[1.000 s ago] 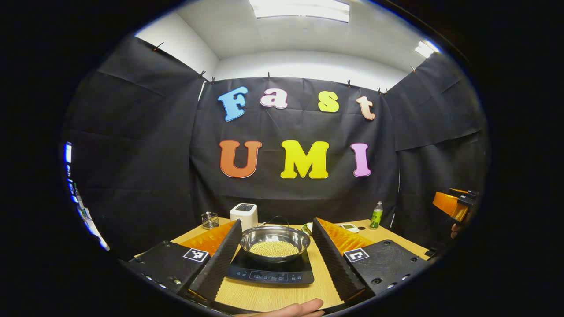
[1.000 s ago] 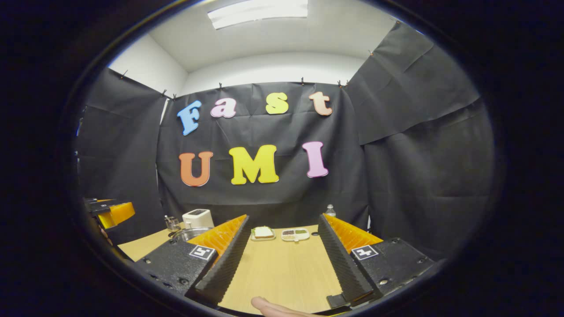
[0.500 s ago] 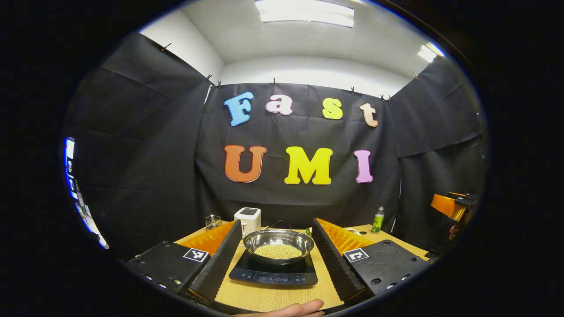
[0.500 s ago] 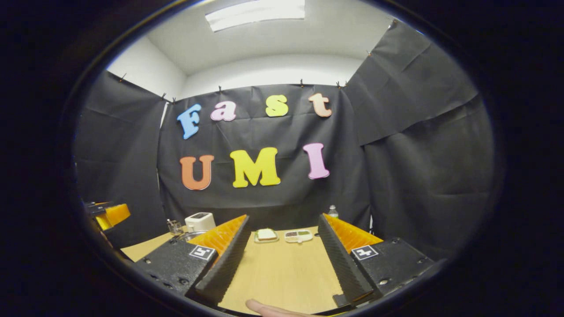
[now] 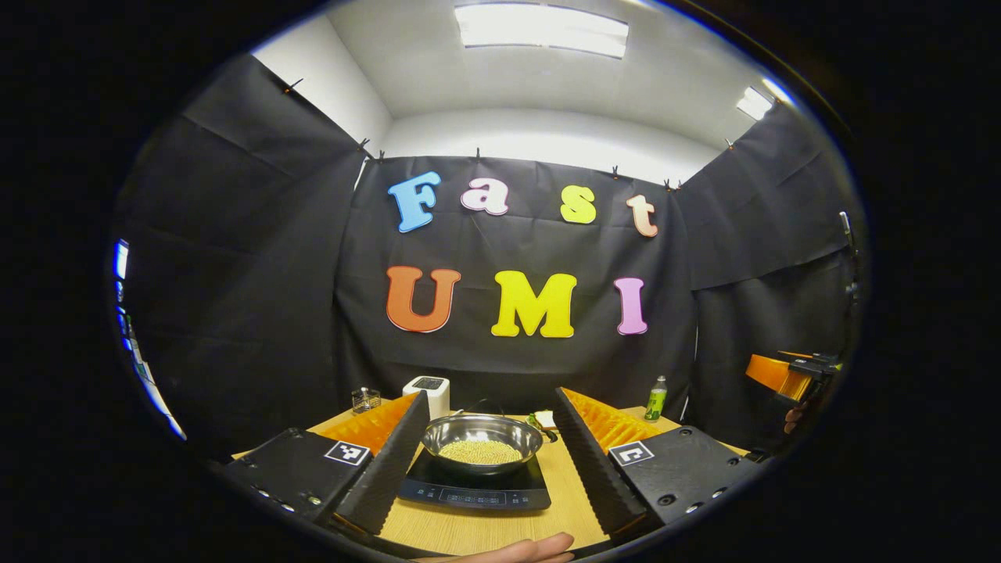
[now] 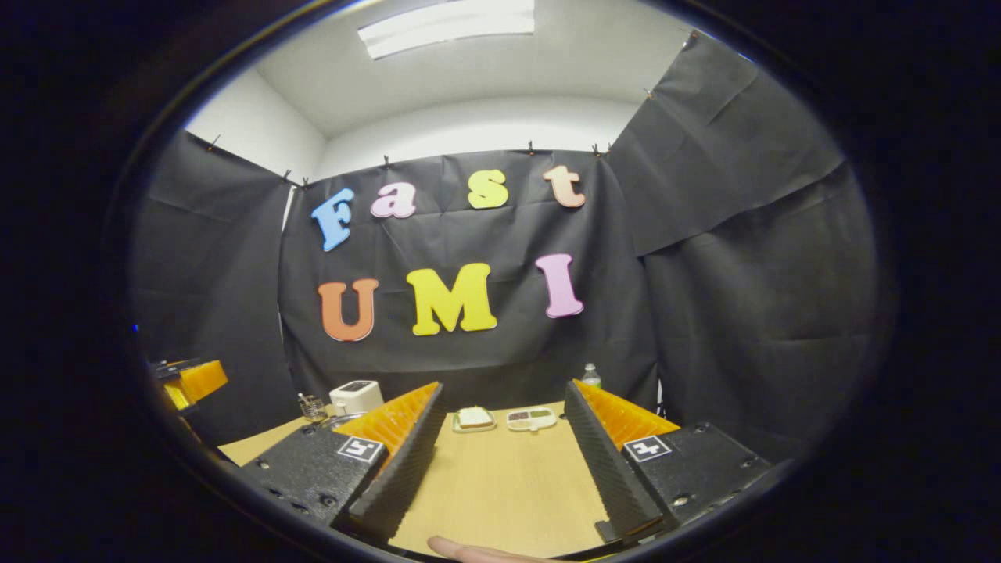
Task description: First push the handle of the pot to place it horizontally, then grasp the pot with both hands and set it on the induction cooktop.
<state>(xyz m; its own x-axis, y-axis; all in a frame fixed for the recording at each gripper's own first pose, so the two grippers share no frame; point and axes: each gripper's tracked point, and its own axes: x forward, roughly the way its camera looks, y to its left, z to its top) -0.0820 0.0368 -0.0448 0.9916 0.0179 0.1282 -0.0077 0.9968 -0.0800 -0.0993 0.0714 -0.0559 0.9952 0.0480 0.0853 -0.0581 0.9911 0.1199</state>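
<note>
Your left gripper: fingers spread, pot on cooktop between. Your right gripper: fingers spread over bare table; dishes at far edge.

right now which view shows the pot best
The left gripper view: the pot sits in full between the open fingers, on the cooktop, with its contents visible. The right gripper view catches just a sliver of its rim behind a finger.
</note>
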